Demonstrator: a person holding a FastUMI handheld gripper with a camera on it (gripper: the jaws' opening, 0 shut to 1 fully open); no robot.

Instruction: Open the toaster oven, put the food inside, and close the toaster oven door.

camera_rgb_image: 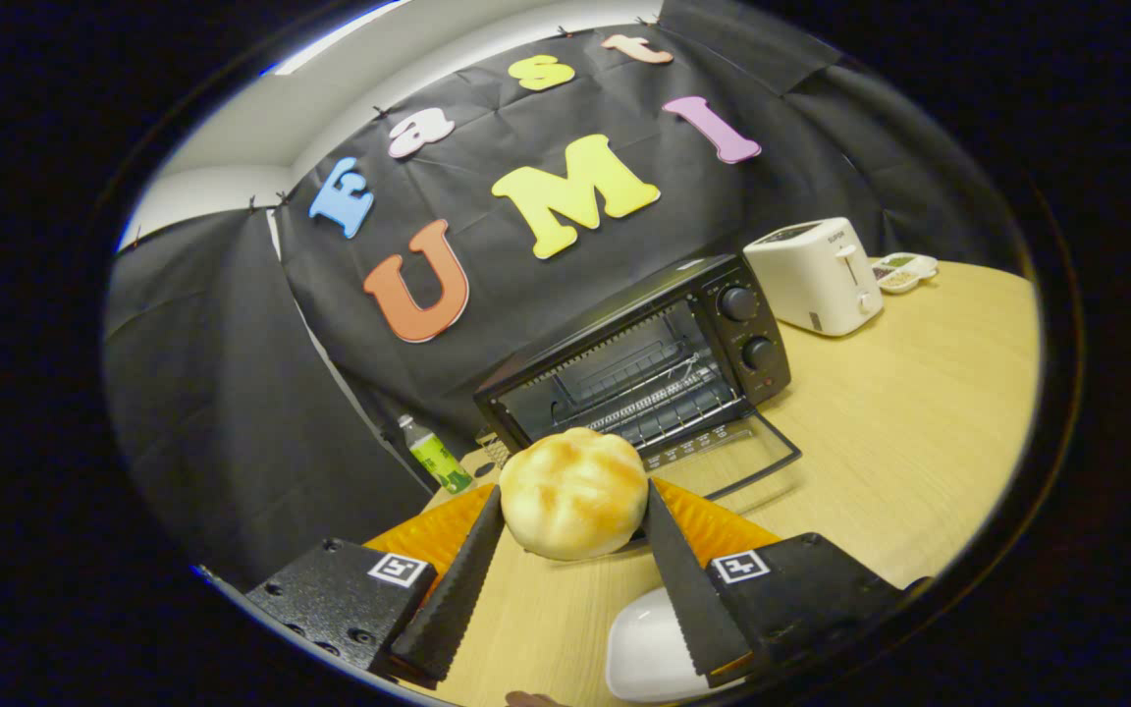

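Holding a round bread bun (573, 493) in the gripper (573, 511) — both fingers (467, 579) pressed against its sides, one on each side, narrowed to the width of the bun. Golden, with browner toasted patches on top, and lifted above the wooden table (919, 422). Below the fingers, an orange plate (713, 525) with a ribbed rim, showing on both sides of the bun. Nearer than the plate, between and under the fingers, a white rounded object (644, 653), kind not possible to tell.

Just beyond the bun, the black toaster oven (644, 353), its glass door (732, 452) folded down flat and open toward the gripper. Inside, a wire rack (664, 403) and heating rods visible. Two round knobs (737, 304) on the right panel, one above the other; small white print along the open door, too small to read.

Further right of the oven, a white pop-up toaster (816, 275) with a short brand word near its top edge, not readable with certainty. Behind it, a small white dish (904, 272) with compartments holding something greenish and brownish. Left of the oven, near the black cloth, a bottle (433, 454) with a green label — text not legible.
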